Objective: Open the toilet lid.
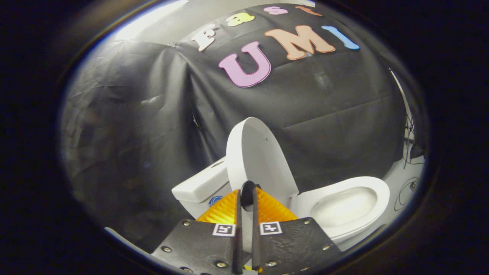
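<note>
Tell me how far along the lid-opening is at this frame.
Largely done: the toilet lid stands raised, nearly upright next to the tank, and the bowl with its seat lies uncovered. In hand: the gripper has its fingers drawn close together at the lid's lower edge; whether they pinch it I cannot tell. Left: letting go and backing off, if the lid rests by itself.

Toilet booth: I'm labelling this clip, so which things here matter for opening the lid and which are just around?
Job:
- white oval toilet lid, raised upright
- gripper, fingers nearly closed on the lid's edge
- white toilet bowl

Around:
- white ceramic tank
- thin dark cables on the floor
</note>
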Motion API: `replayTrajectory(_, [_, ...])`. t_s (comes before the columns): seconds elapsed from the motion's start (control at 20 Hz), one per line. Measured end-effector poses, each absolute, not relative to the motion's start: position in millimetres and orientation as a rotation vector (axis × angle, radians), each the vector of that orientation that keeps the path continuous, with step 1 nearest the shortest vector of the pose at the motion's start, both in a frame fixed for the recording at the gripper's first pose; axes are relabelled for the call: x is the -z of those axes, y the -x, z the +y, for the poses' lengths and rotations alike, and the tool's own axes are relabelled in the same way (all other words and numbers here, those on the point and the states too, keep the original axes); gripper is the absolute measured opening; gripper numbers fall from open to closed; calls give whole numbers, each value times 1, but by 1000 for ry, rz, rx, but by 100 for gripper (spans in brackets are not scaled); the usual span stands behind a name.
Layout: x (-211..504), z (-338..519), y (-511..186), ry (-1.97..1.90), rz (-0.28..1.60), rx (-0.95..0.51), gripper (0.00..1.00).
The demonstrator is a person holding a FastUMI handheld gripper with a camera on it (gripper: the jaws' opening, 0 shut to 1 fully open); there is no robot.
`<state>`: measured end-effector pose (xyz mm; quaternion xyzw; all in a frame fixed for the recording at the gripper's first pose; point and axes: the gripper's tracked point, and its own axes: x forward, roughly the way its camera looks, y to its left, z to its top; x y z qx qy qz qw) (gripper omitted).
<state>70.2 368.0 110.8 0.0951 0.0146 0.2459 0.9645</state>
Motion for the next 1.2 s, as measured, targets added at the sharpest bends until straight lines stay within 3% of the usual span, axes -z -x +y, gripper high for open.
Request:
replayTrajectory(0.3, [-98,354,-67,-253,94,-575,14])
replayTrajectory(0.95, [-96,304,-63,-126,85,-517,31])
replayTrajectory(1.2, [-101,317,-70,-140,97,-531,57])
